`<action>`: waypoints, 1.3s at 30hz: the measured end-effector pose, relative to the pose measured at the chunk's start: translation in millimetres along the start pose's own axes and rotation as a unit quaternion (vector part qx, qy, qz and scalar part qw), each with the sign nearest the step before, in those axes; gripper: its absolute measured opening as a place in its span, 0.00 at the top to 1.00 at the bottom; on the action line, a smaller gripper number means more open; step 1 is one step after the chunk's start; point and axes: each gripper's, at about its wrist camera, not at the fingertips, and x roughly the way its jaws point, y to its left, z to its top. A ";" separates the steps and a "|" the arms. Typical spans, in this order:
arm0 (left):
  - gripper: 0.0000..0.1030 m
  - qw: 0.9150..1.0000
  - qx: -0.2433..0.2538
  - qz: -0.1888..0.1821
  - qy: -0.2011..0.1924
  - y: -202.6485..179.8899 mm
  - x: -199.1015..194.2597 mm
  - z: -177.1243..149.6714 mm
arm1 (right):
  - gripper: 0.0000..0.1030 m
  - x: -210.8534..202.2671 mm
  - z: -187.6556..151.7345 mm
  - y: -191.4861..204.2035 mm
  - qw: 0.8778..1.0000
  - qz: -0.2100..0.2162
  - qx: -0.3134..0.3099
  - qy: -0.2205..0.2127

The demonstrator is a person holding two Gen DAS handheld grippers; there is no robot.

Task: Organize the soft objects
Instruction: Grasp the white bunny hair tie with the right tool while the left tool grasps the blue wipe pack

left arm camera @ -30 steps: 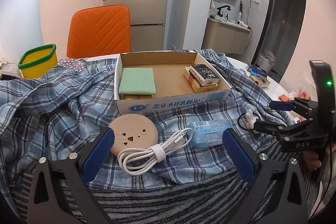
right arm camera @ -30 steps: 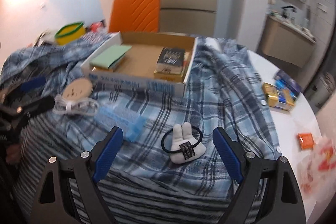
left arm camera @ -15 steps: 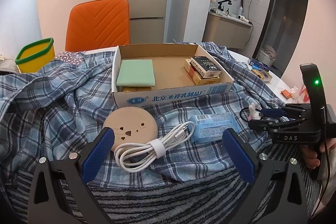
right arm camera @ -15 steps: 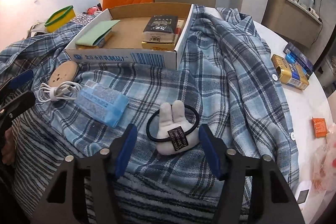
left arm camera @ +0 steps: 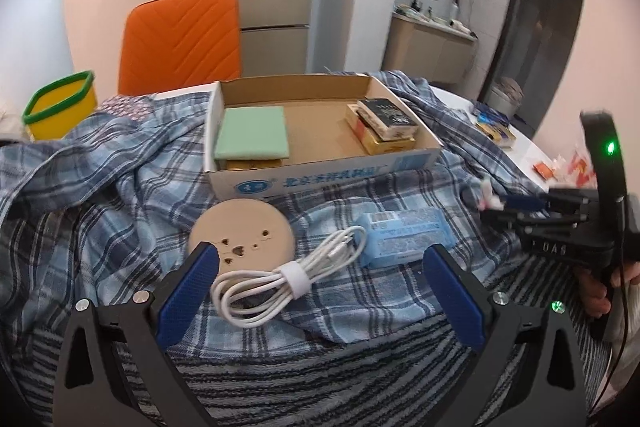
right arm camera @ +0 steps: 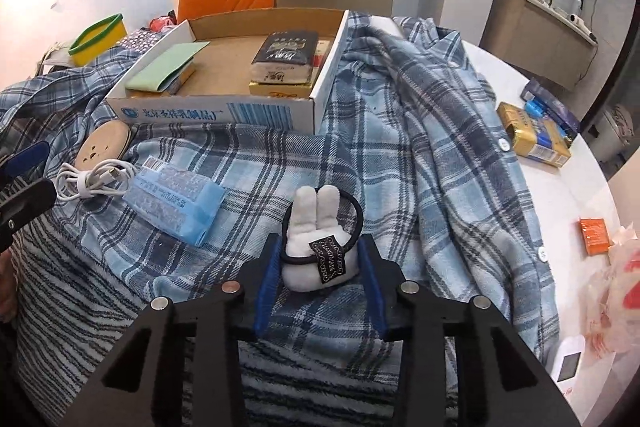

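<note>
**Right jaws pinched on the bunny hair tie — watch the lift**

Your right gripper (right arm camera: 320, 281) has just been closing, and the frame shows the plush bunny hair tie (right arm camera: 316, 251) between the blue pads, squeezed from both sides. It sits on the plaid shirt (right arm camera: 432, 131), in front of the cardboard box (right arm camera: 216, 113) and well right of the blue tissue pack (right arm camera: 174, 201). Your left gripper (left arm camera: 320, 295) hangs wide open over the white cable (left arm camera: 288, 269), gripping nothing; the round wooden disc (left arm camera: 242, 233) lies just behind its left finger.

Risks from here, as I judge them:

- Grip is on soft stuffing. The plush compresses, so it may squirm out if you swing fast. Lift slow.
- The black elastic loop (right arm camera: 356, 215) stands free around the ears. It could snag on the box's wall on the way in.
- Pads sit low, close to the shirt. Can't tell whether fabric is caught under the bunny; if it is, the lift drags the shirt and shifts the tissue pack, the cable and maybe the box.
- Box already holds a green pad (right arm camera: 168, 65) on the left and stacked packs (right arm camera: 286, 61) on the right. Aim for the bare middle, or the bunny lands on the stack and rolls off.
- Keep the left gripper clear of the right one's path to the box.
</note>
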 end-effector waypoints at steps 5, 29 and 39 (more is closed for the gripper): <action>0.02 0.999 0.024 -0.018 0.020 -20.0 6.5 10.6 | 0.61 -29.9 5.4 1.3 0.998 -0.016 0.020 -0.055; 0.05 0.985 0.026 -0.047 0.166 -66.2 110.6 33.2 | 0.61 -52.3 -5.9 0.4 0.981 -0.096 0.074 -0.148; 0.29 0.987 0.020 -0.049 0.149 -63.3 104.7 35.3 | 0.61 -46.1 -6.5 -0.6 0.983 -0.093 0.076 -0.138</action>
